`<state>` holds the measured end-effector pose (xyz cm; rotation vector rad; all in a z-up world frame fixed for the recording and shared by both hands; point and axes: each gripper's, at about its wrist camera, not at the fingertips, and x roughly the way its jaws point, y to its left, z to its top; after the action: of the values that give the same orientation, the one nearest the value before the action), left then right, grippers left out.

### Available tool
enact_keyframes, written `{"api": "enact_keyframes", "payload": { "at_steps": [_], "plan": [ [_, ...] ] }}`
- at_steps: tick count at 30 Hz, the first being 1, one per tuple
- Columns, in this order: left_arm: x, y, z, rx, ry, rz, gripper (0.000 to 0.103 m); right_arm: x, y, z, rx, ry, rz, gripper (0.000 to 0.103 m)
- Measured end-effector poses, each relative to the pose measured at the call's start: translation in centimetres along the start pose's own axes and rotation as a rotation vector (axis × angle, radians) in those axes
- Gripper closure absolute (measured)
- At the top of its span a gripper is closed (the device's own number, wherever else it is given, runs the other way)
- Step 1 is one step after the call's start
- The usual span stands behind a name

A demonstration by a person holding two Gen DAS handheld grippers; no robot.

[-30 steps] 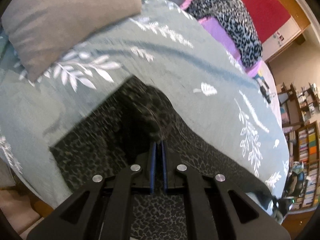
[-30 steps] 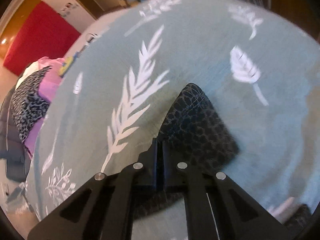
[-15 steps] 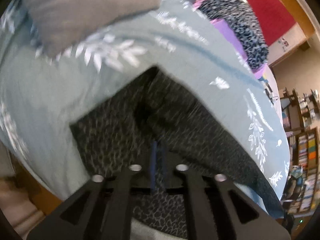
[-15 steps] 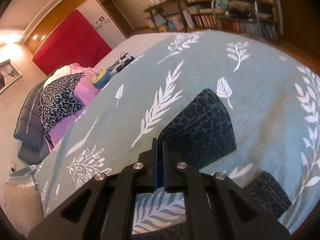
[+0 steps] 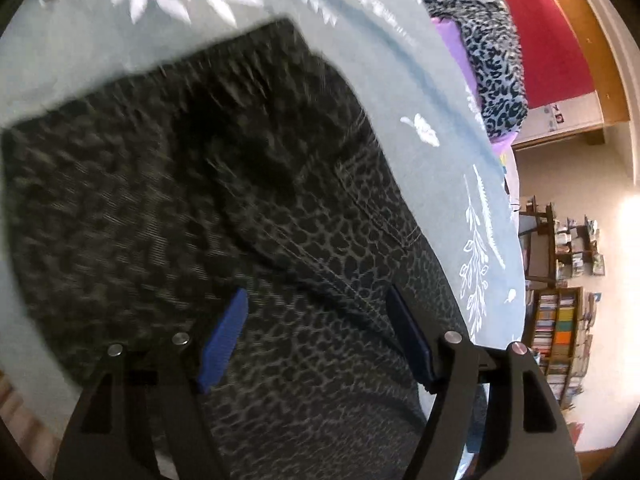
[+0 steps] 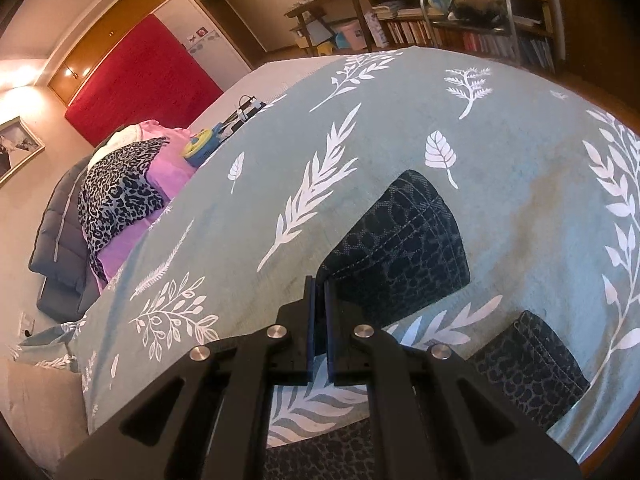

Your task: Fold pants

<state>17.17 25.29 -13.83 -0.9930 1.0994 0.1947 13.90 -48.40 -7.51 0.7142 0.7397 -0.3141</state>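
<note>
Left claw point(image 5: 316, 332) over the pants point(image 5: 240, 184), blue pads point(image 5: 224, 336) spread wide, jaws just been opening, nothing pinched, fabric lies under the gap and not pressed by either pad. Pants dark, animal-print, seat and waist part spread flat on the bed's green leaf-print bedspread point(image 5: 432, 92), partly motion-blurred. Right claw point(image 6: 319, 304) closed, pads together on the edge of one pant leg end point(image 6: 400, 248), that cuff raised off the bedspread point(image 6: 520, 168) and hanging from the claw. Second leg end point(image 6: 532, 364) lies flat on the bedspread, just to the right of the held one and nearer the camera, apart from it. Beyond the pants, at the far edge of the bedspread, a pile of pink cloth with a leopard-print garment point(image 6: 116, 196) on top. Past that, a red panel point(image 6: 136, 80) on the wall; bookshelves point(image 6: 460, 20) beyond the bed's far side.
</note>
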Motion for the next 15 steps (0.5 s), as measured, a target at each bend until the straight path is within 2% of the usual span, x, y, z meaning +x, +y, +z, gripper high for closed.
{"api": "enact_keyframes", "payload": {
  "at_steps": [3, 5, 8, 11, 13, 15],
  "plan": [
    [2.1, 0.5, 0.1, -0.109, 0.036, -0.096, 0.032, 0.1, -0.2, -0.2, -0.007, 0.002, 0.002, 0.099],
    [2.8, 0.8, 0.1, -0.178, 0.011, -0.145, 0.033, 0.2, -0.4, -0.3, -0.009, 0.002, 0.003, 0.099],
    [3.4, 0.4, 0.5, -0.21, -0.025, -0.147, 0.033, 0.4, -0.9, -0.4, 0.002, 0.005, 0.01, 0.099],
    [3.5, -0.5, 0.8, -0.22, -0.044, -0.117, 0.034, 0.8, -1.4, -0.7, 0.012, 0.011, 0.012, 0.099],
    [3.6, -0.9, 0.9, -0.218, -0.052, -0.087, 0.043, 0.9, -1.6, -0.9, 0.018, 0.011, 0.013, 0.099],
    [3.8, -0.7, 1.1, -0.23, -0.043, -0.055, 0.059, 0.9, -1.8, -1.0, 0.021, 0.008, 0.014, 0.099]
  ]
}}
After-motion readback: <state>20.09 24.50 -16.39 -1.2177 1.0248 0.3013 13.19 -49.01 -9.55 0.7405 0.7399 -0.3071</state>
